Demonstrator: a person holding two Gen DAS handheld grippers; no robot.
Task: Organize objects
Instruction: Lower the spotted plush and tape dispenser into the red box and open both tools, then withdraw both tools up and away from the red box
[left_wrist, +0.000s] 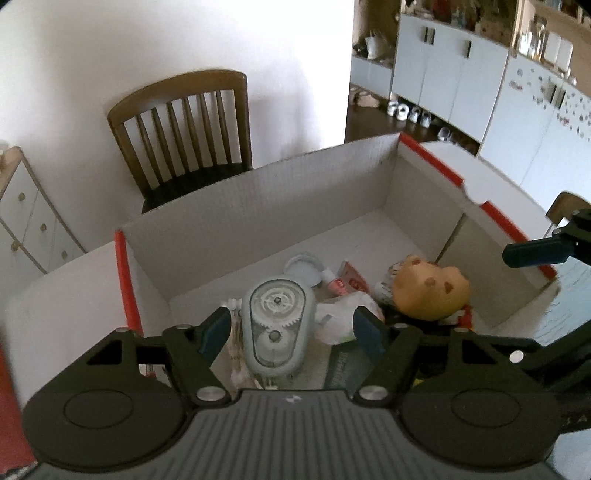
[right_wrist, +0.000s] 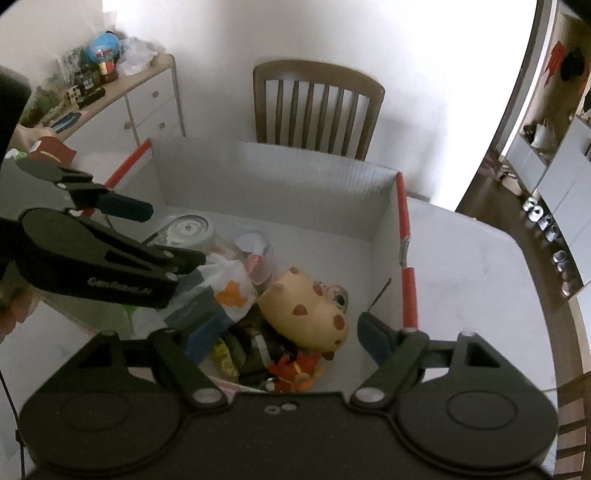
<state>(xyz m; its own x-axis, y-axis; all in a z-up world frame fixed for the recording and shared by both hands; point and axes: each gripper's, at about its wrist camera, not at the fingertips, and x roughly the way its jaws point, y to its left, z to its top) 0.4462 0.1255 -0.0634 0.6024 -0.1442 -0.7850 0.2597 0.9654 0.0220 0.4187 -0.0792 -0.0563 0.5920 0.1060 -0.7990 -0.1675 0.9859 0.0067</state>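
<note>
- left gripper (left_wrist: 291, 332) over the near-left part of the cardboard box (left_wrist: 258, 199), jaws wide, holding nothing
- correction tape dispenser (left_wrist: 275, 325) sits between the left gripper's fingers, a bit toward the 9 o'clock finger (left_wrist: 214, 328); gap visible on both sides, not touching as far as I can tell
- dispenser long axis runs 12 to 6 in the left wrist view, i.e. along the fingers, so jaws would close across its short width; clear gear face up
- whether the dispenser lies on the clutter or is lifted off it: cannot tell
- right gripper (right_wrist: 280, 332) also wide and empty, above the near-right part of the box
- yellow spotted toy (right_wrist: 306, 310) lies just ahead of the right gripper at 12 to 1 o'clock, long axis slanting 10 to 4, closer to the right-hand finger (right_wrist: 373, 336)
- in the right wrist view the dispenser (right_wrist: 186, 230) shows at 10 o'clock, partly behind the left gripper (right_wrist: 147, 236); left arm is clearly the nearer one for it
- other box clutter: white plastic bag (left_wrist: 340, 317) at 3 o'clock of the dispenser, round lid (left_wrist: 303, 268) at 12 to 1 o'clock, small red tube (left_wrist: 345, 282) beyond the bag, orange figure (right_wrist: 295, 369) at the near wall
- judgement: next move is likely the left jaws closing on the dispenser; risk is pinching the bag edge with the 3 o'clock finger
- wooden chair (left_wrist: 188, 129) behind the box at 12 o'clock, not involved
</note>
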